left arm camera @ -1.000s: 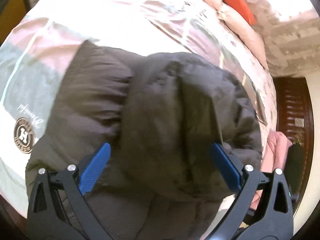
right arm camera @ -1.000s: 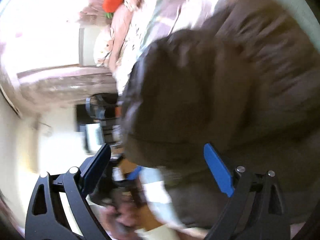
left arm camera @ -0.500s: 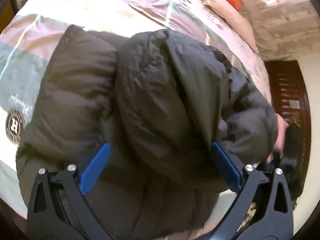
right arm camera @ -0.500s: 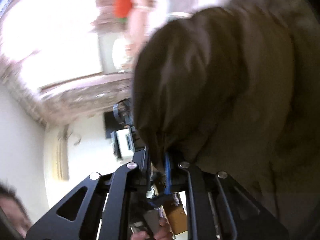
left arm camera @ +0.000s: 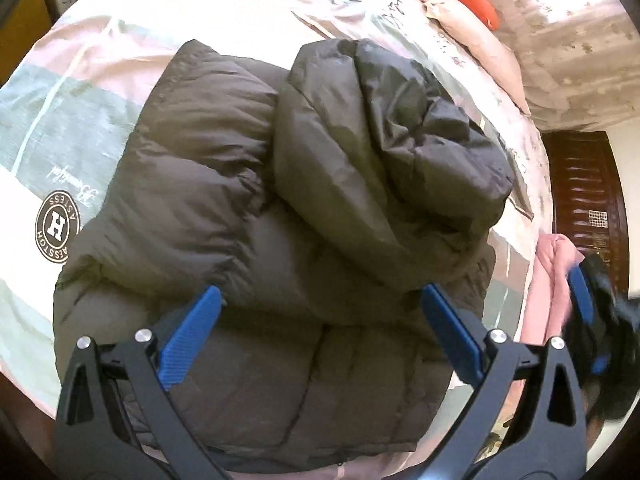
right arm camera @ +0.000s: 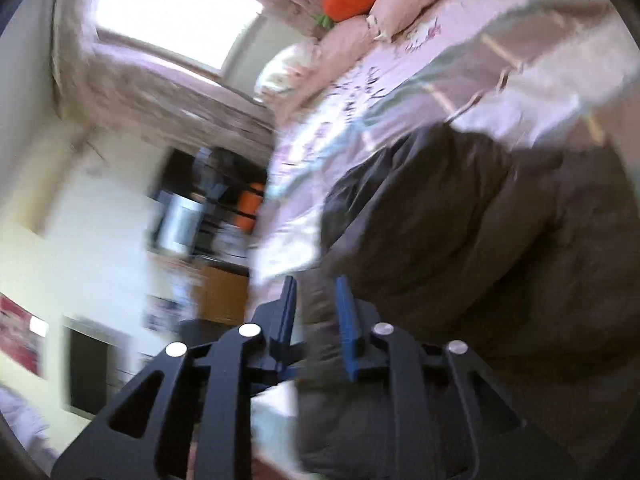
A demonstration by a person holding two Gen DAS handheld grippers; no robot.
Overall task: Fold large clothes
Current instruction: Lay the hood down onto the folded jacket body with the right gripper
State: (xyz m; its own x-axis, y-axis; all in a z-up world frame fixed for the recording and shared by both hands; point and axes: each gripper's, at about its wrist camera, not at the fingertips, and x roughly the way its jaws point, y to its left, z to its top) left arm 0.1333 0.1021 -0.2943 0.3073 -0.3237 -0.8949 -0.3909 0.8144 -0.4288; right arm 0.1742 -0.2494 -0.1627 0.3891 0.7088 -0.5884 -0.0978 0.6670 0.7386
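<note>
Overhead, left view alone shows the whole jacket [left arm camera: 248, 216]: puffy, quilted, olive-brown, folded on the bed [left arm camera: 72, 128]. Left tool [left arm camera: 320, 320] spread wide, empty. Right tool [right arm camera: 316, 312], blurred, jaws narrow and opening, nothing between them.

Bulky dark olive puffer jacket [left arm camera: 280, 208] filling space beneath the wide-open left gripper [left arm camera: 320, 332], bare patterned bedspread [left arm camera: 80, 92] beyond and leftward
</note>
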